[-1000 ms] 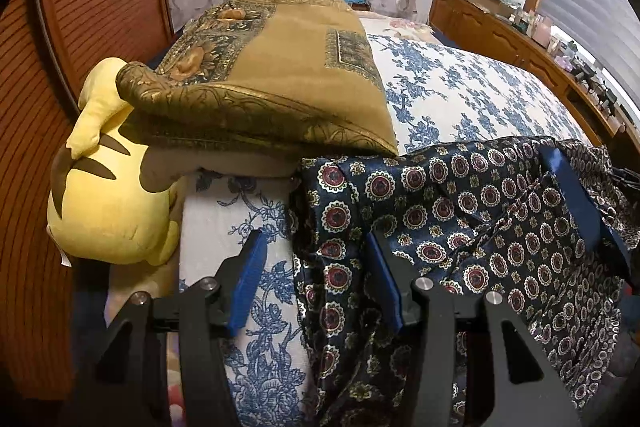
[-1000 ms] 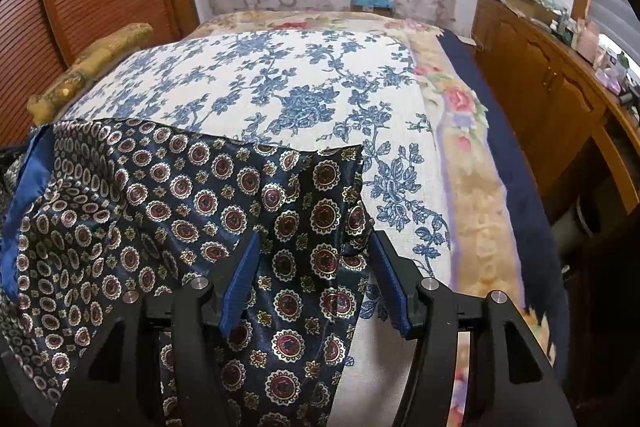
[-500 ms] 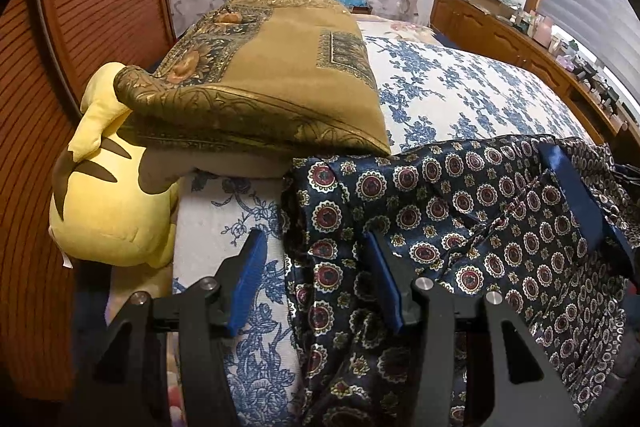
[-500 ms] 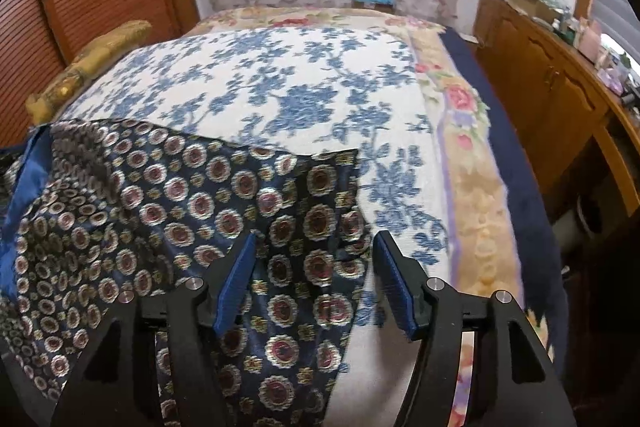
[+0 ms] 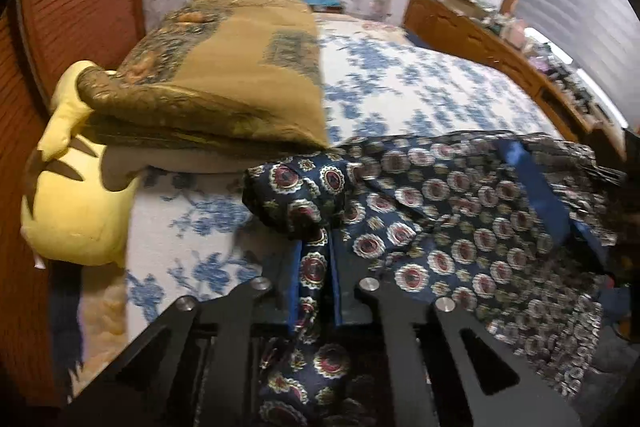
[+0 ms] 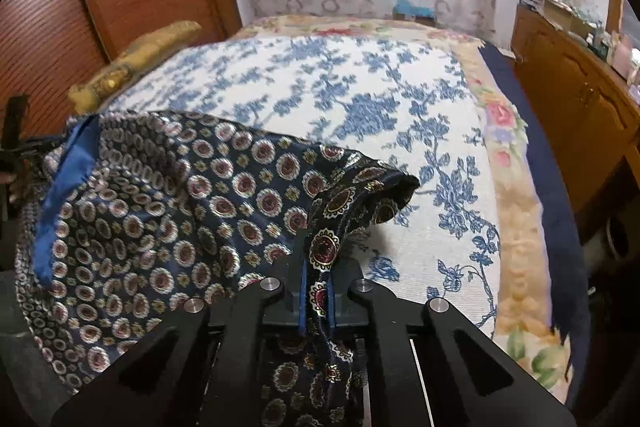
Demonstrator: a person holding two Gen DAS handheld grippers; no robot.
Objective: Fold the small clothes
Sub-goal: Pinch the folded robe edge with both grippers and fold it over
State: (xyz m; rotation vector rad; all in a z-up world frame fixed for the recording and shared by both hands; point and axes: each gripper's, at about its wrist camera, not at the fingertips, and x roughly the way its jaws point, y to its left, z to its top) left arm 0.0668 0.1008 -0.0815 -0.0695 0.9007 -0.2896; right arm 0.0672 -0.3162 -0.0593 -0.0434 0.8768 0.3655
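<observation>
A dark navy garment (image 5: 460, 223) printed with red-and-cream medallions lies spread over the near part of the bed. My left gripper (image 5: 314, 247) is shut on the garment's left corner, and the cloth bunches up above its blue pads. In the right wrist view the same garment (image 6: 168, 211) fills the lower left, with a plain blue band (image 6: 68, 179) along its left side. My right gripper (image 6: 316, 255) is shut on the right corner, a fold of fabric pinched between its pads and a flap poking up to the right.
The bed has a white bedspread with blue flowers (image 6: 340, 95). A folded ochre blanket (image 5: 224, 87) rests on a yellow plush toy (image 5: 76, 203) at the left. A wooden wall panel (image 5: 72, 7) runs along the left side, and a wooden dresser (image 6: 568, 95) with clutter stands on the right.
Both grippers went from open, straddling the garment's corners, to shut on them. The pinched cloth now bunches up at each corner.
</observation>
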